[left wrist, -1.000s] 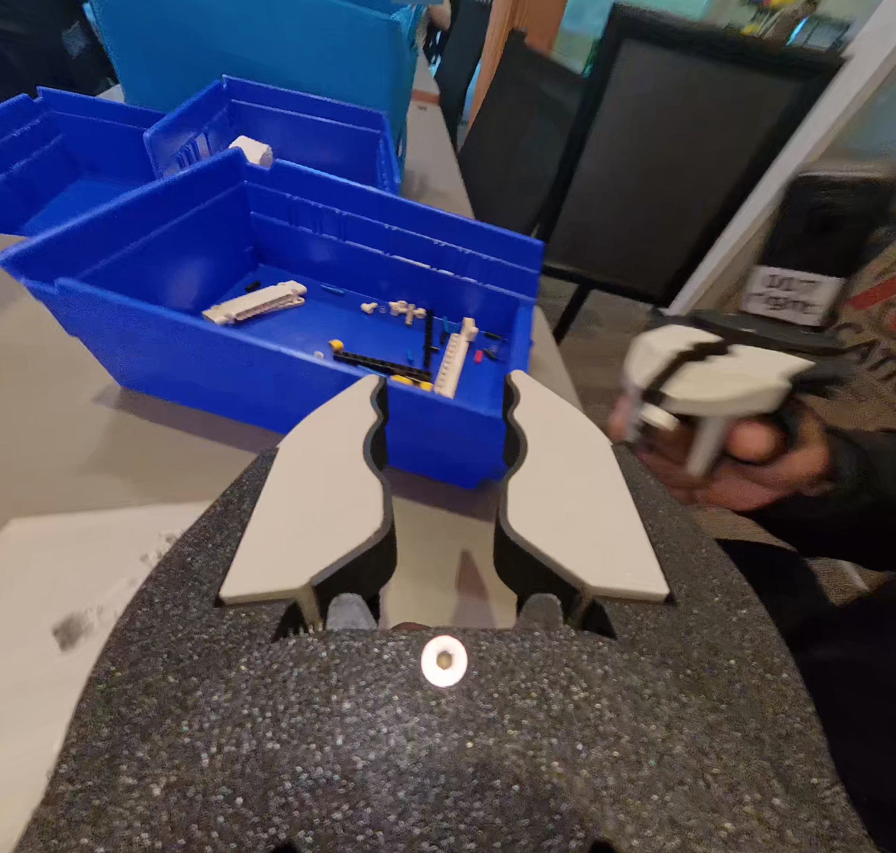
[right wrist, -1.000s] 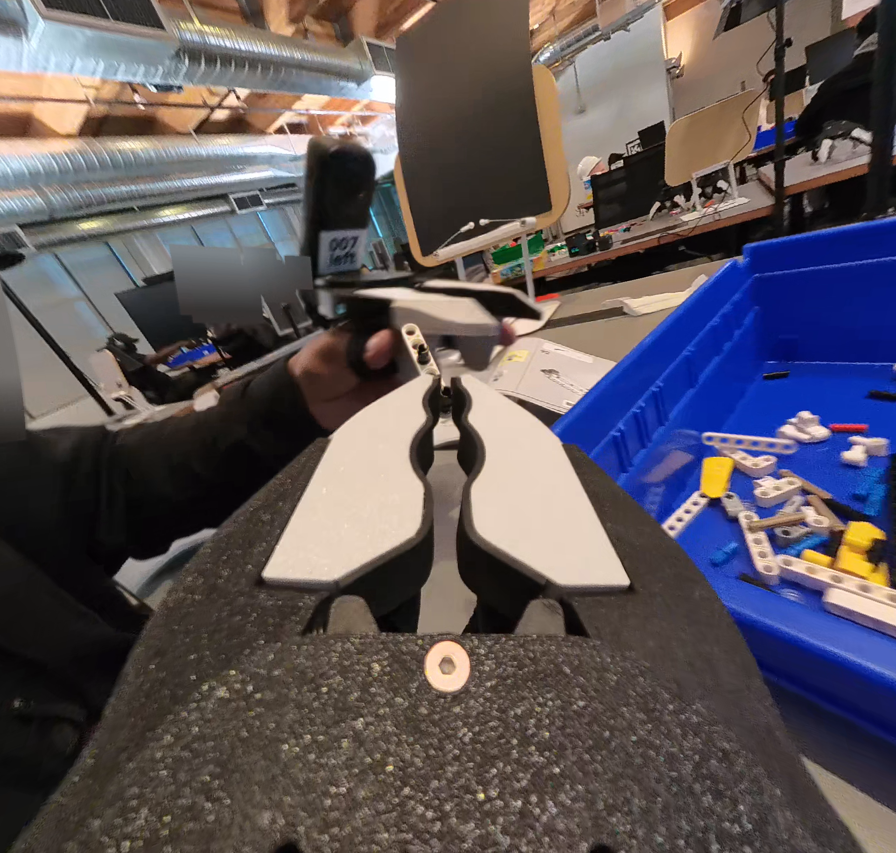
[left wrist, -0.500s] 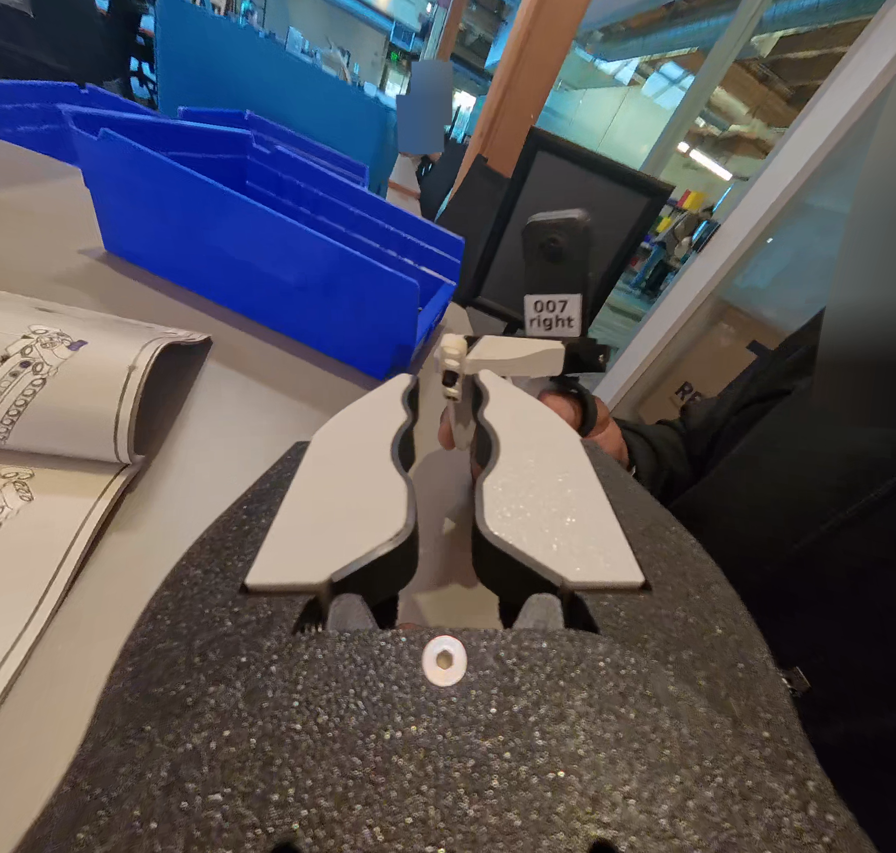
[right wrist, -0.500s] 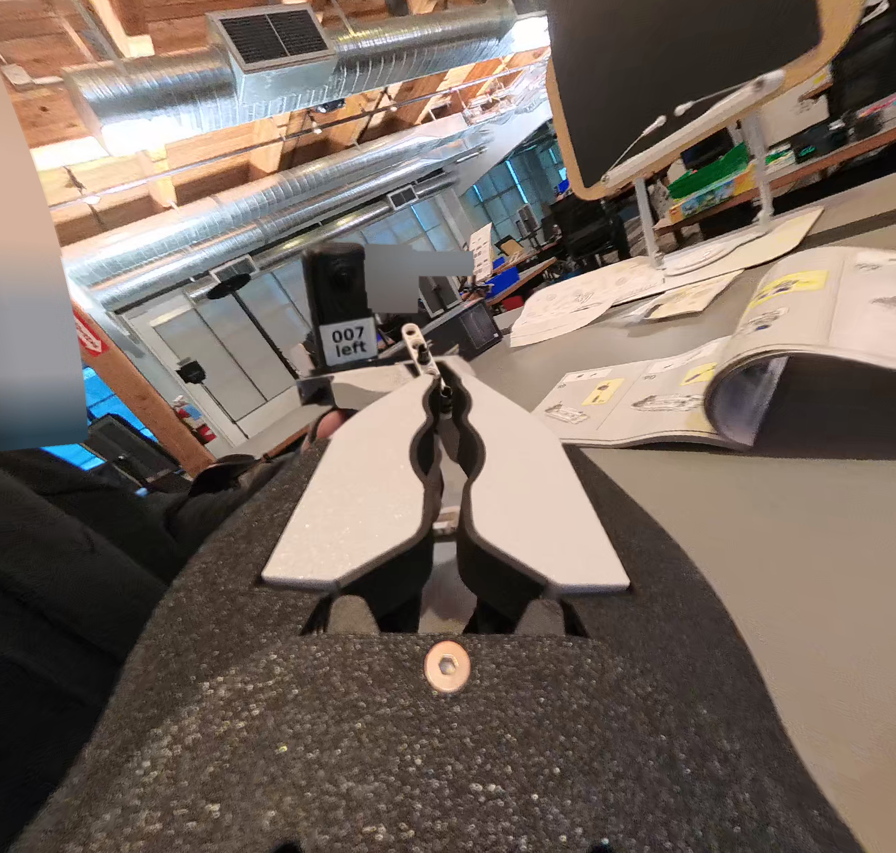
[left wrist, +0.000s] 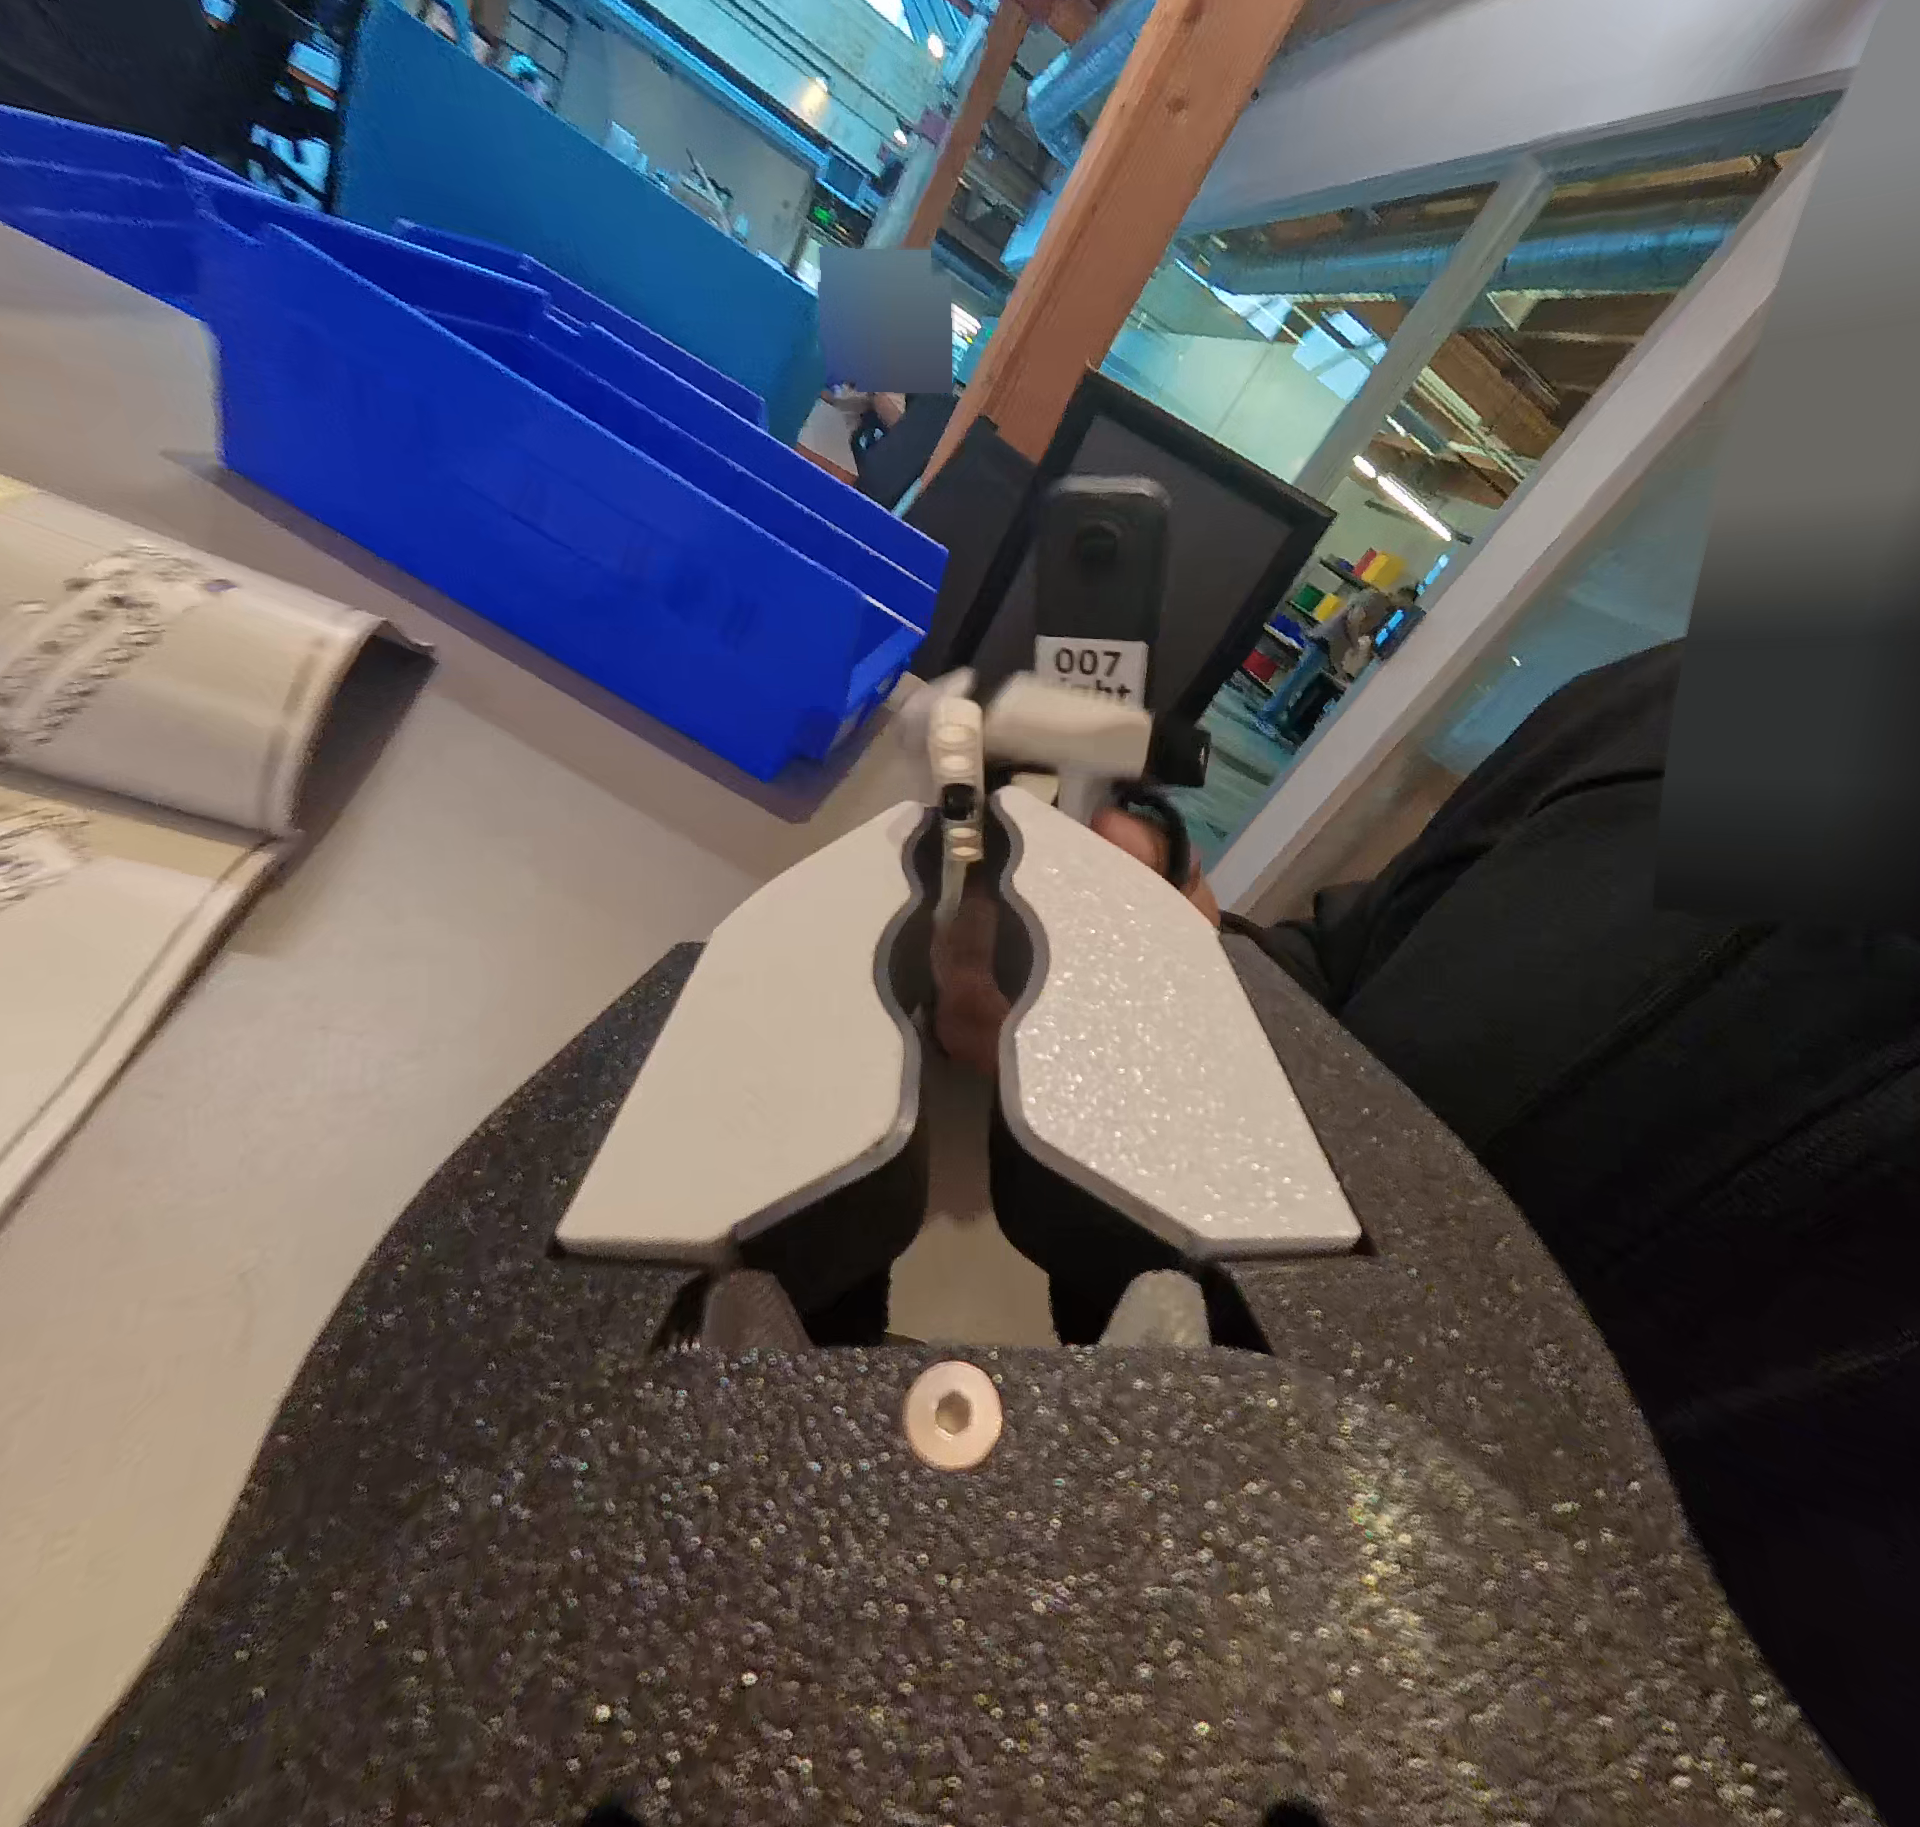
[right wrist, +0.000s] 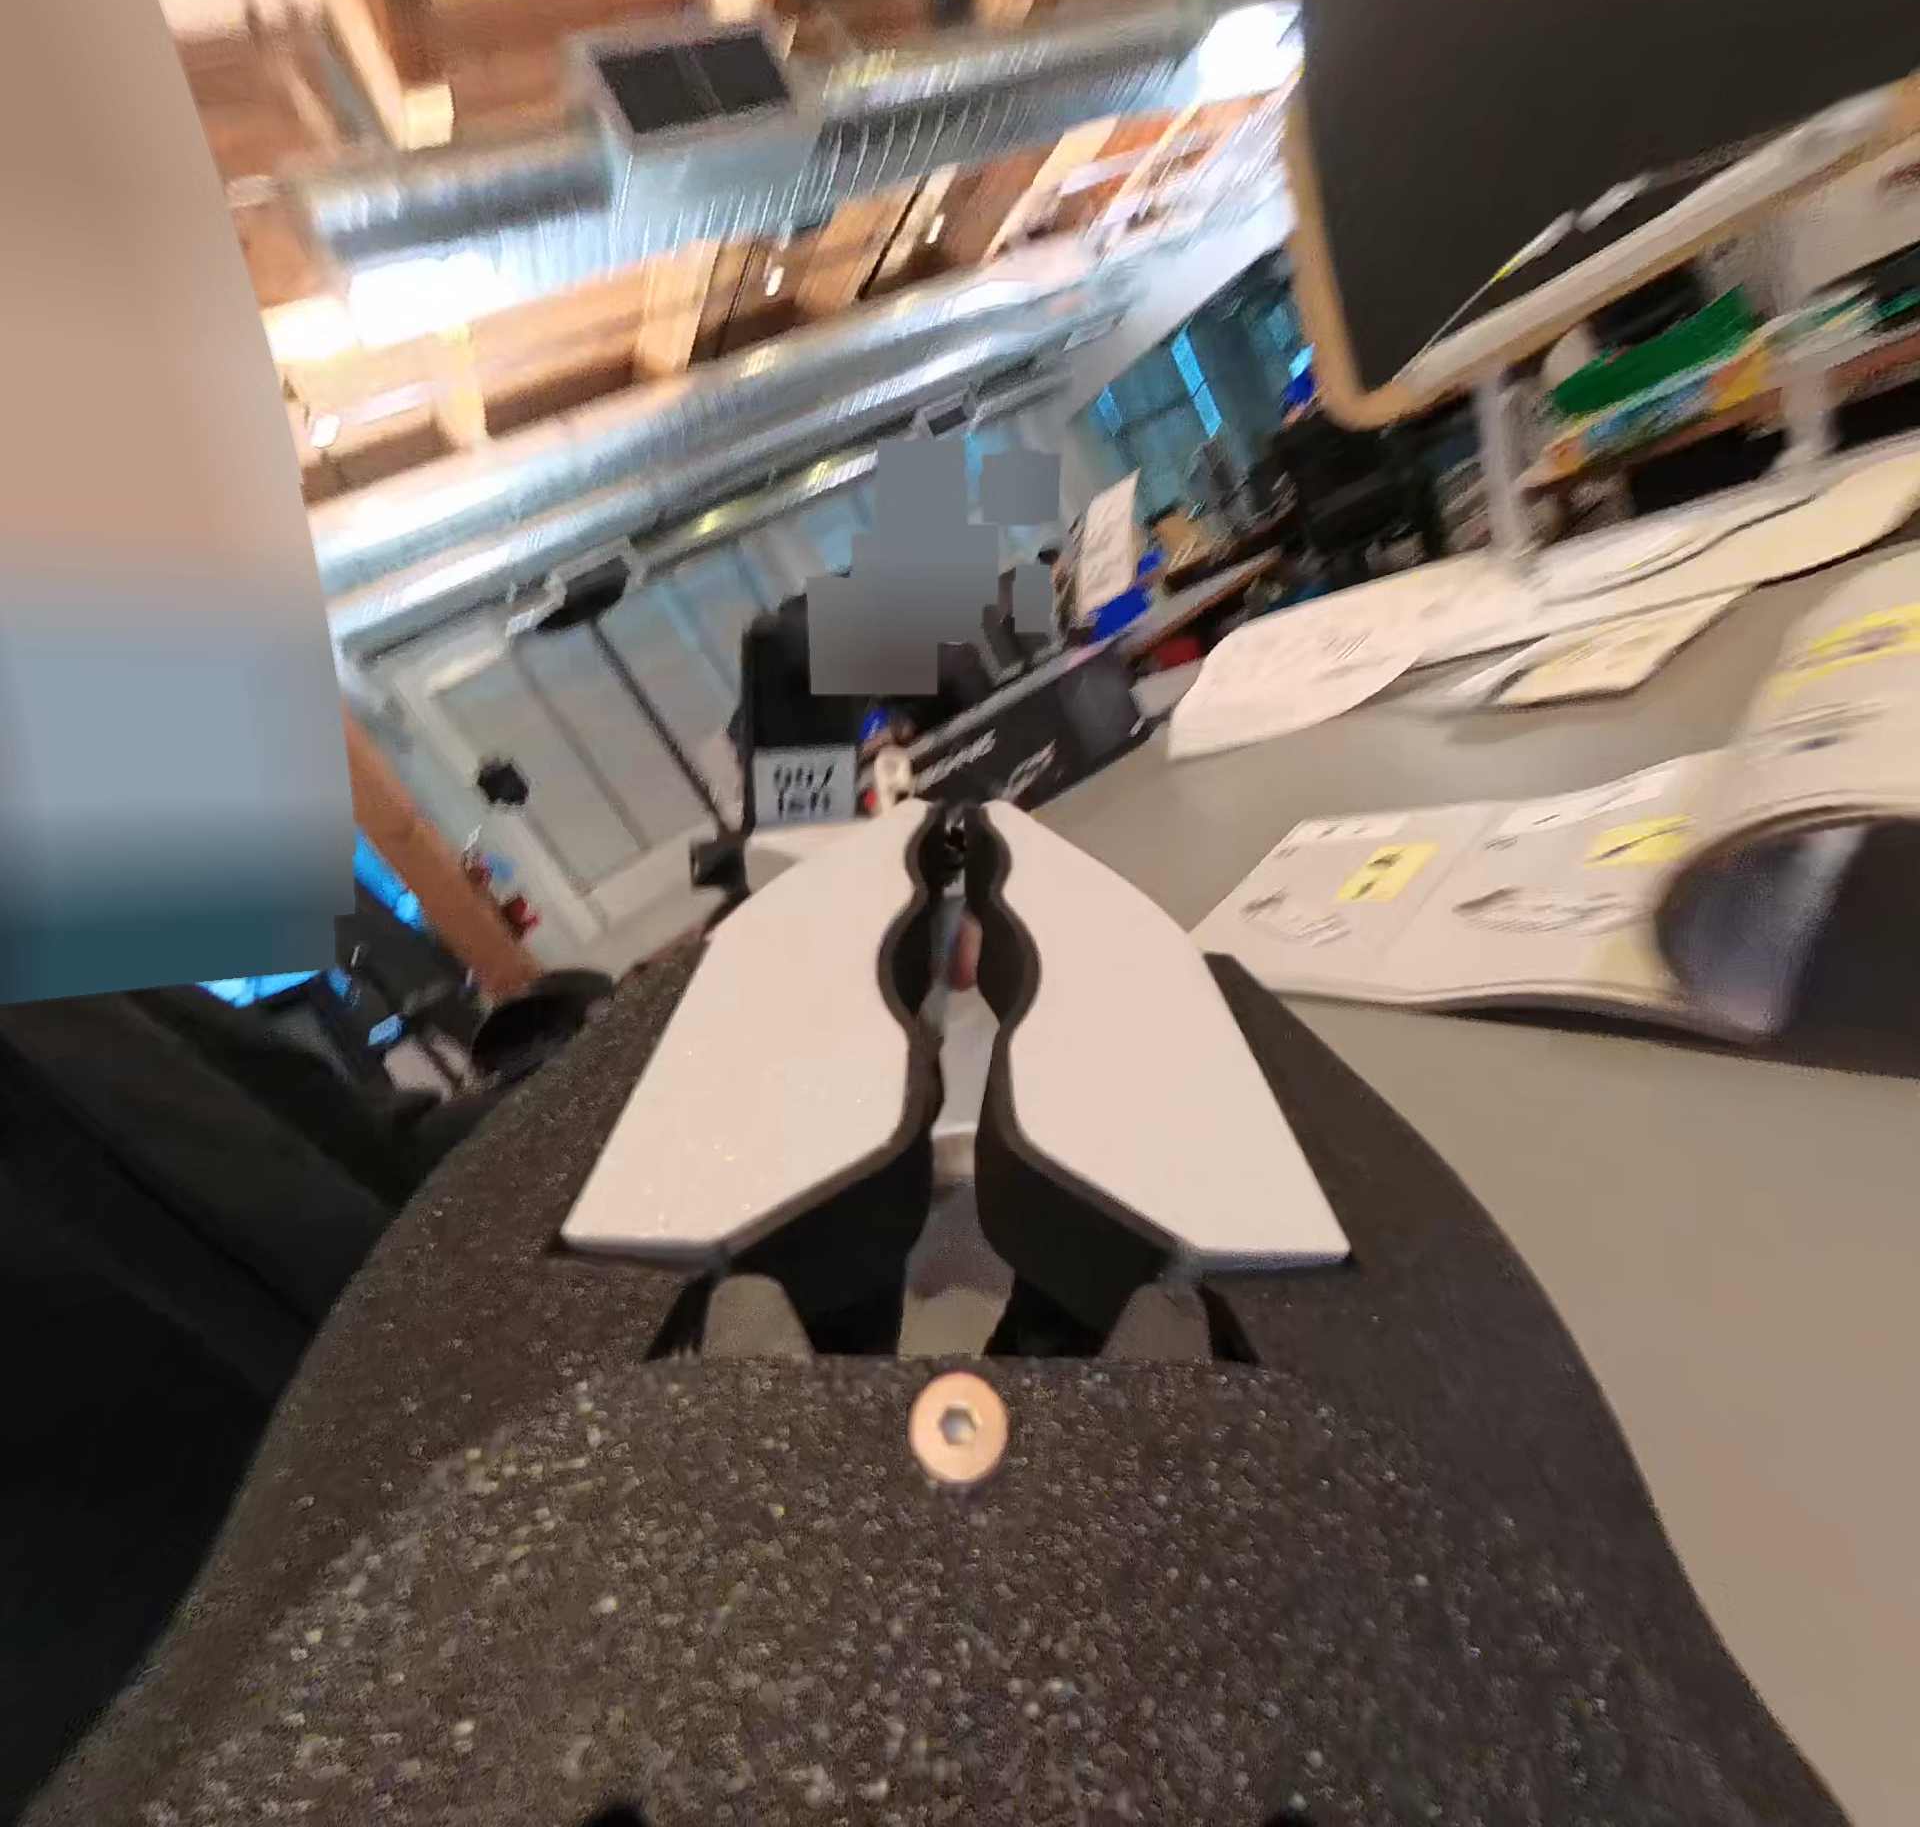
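Two grippers meet on one slim white holed plastic beam point(left wrist: 958, 769), long axis toward twelve o'clock: left gripper point(left wrist: 961, 821) clamps its lower end, right gripper point(right wrist: 954, 827) is closed on a small black pin point(right wrist: 951, 842).

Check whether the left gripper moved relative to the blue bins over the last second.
Yes. The left gripper swung right and tilted up: the blue bins, earlier straight ahead showing their insides, now lie left, side-on.

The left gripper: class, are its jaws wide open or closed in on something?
Closed in. The left gripper's fingertips pinch a white holed beam, which sticks out toward the right gripper.
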Demonstrator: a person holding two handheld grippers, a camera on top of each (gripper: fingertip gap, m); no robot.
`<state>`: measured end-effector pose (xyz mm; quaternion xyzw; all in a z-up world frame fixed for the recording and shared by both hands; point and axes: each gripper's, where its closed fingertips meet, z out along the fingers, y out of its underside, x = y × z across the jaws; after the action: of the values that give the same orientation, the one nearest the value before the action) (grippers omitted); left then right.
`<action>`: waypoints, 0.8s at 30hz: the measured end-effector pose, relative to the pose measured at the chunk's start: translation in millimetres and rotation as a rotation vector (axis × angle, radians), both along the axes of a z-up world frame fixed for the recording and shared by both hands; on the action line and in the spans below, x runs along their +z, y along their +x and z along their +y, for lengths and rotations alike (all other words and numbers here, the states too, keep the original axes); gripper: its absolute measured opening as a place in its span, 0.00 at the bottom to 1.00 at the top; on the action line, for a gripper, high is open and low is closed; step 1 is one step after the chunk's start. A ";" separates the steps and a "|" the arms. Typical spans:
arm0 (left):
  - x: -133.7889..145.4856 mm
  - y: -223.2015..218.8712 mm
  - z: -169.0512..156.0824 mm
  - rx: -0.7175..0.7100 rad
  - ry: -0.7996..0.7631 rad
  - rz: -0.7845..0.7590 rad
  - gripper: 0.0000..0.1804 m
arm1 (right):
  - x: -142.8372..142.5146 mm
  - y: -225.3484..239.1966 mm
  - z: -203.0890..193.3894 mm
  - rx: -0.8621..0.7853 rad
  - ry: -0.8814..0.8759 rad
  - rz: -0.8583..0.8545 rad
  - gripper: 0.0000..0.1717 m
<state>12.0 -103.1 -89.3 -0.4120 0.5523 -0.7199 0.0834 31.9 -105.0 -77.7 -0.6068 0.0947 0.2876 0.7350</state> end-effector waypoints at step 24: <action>-39.4 -3.6 -0.3 -0.015 0.358 0.135 0.05 | 1.0 114.2 -72.7 -0.387 -0.569 -0.738 0.13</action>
<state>8.4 -103.4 -128.6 -0.4340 0.6788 -0.5816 0.1127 146.1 -177.8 -76.7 -0.8157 0.0140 -0.1246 0.5647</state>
